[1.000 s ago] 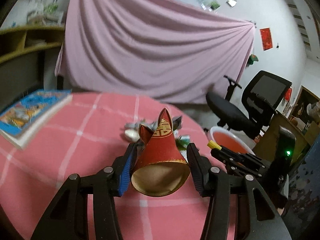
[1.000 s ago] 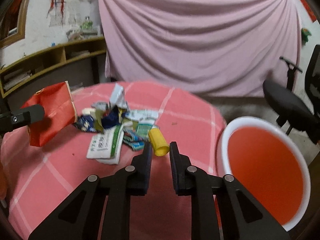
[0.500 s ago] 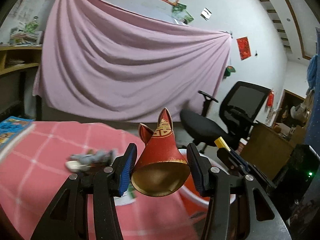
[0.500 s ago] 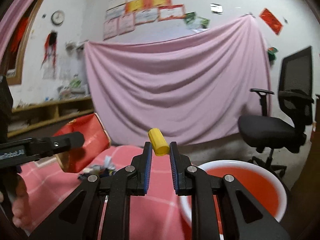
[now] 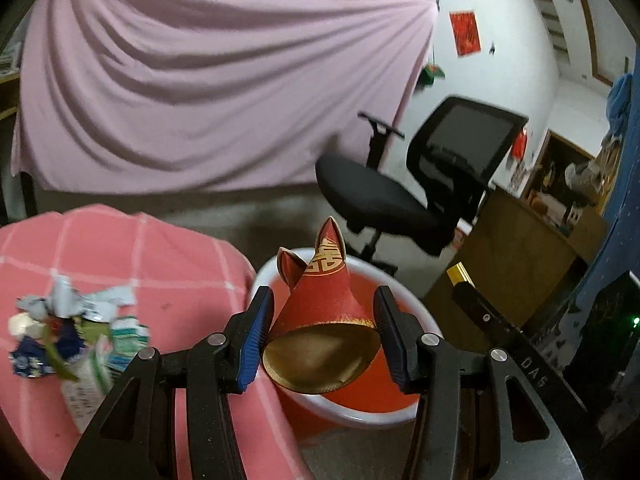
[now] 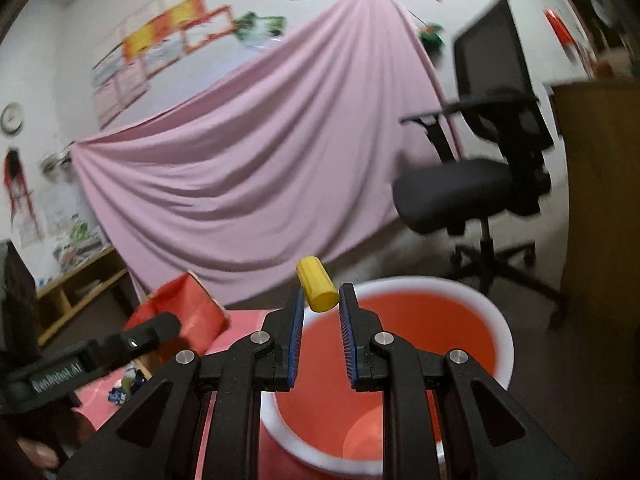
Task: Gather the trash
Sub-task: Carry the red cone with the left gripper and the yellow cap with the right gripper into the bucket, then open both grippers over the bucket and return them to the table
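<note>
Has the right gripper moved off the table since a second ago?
Yes. The right gripper, with the yellow plastic cap between its fingers, has swung from over the pink checked tablecloth to above the red bin.

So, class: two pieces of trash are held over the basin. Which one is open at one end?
The red paper box in the left gripper: its gold-lined mouth gapes. The yellow cap in the right gripper looks solid.

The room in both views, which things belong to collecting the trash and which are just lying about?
Part of the job:
red paper box in the left gripper
yellow cap between the right gripper fingers
bin
trash pile on the table

Lying about:
office chair
pink curtain
</note>
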Available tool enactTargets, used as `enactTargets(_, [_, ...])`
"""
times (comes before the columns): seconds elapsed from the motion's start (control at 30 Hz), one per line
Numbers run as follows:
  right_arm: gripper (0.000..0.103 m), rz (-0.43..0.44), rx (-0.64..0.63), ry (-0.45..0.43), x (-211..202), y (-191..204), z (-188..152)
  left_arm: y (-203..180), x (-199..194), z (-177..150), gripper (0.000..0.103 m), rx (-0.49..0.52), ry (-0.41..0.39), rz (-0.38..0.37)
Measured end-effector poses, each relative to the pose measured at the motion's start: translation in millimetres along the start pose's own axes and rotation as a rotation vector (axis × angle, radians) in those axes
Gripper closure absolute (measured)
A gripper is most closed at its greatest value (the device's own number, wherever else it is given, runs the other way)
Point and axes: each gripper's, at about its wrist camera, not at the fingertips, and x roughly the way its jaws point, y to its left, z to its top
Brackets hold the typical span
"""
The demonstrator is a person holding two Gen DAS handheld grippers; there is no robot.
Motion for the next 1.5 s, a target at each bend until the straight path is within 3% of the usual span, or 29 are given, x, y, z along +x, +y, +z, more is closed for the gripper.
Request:
enactTargets(0.13, [0.087, -0.030, 0.066, 0.097, 15, -18, -9, -2, 29, -3, 0.058, -0.025, 0.089, 0.011])
enactTargets(0.33, [0.086, -0.048, 0.107, 0.166, 22, -26, -13, 1, 56, -7, 0.058, -0.049, 0.182, 0.025])
enactTargets(0.57, [0.084, -0.067, 0.121, 0.228, 28, -28, -18, 20, 61, -12, 0.057, -0.130, 0.230, 0.030])
enactTargets(0.67, [0.072, -0.071, 0.122, 0.224, 27, -27, -18, 27, 56, -9, 0.056, -0.162, 0.217, 0.040])
enactTargets(0.7, [0.072, -0.073, 0.120, 0.223, 27, -27, -18, 28, 53, -7, 0.056, -0.169, 0.212, 0.040])
enactTargets(0.87, [0.070, -0.066, 0.097, 0.140, 12, -19, -10, 36, 28, 0, 0.051, -0.162, 0.146, 0.071])
enactTargets(0.97, [0.052, -0.054, 0.031, 0.051, -2, -2, -4, 39, 10, 6, 0.050, -0.137, 0.092, 0.080])
enactTargets(1.17, [0.050, -0.017, -0.052, -0.032, -11, 24, 3, 47, -30, 13, 0.039, -0.074, -0.042, 0.137])
enactTargets(1.23, [0.043, -0.009, -0.074, -0.057, -13, 32, 4, 50, -47, 13, 0.028, -0.036, -0.112, 0.170])
enactTargets(1.3, [0.029, 0.006, -0.084, -0.080, -17, 39, 4, 54, -64, 10, 0.014, -0.016, -0.180, 0.194])
enactTargets(1.43, [0.022, 0.026, -0.146, -0.146, -25, 56, 5, 58, -86, -1, 0.003, 0.055, -0.258, 0.246])
enactTargets(1.5, [0.006, 0.020, -0.172, -0.177, -29, 64, 4, 63, -98, -6, 0.002, 0.075, -0.295, 0.275])
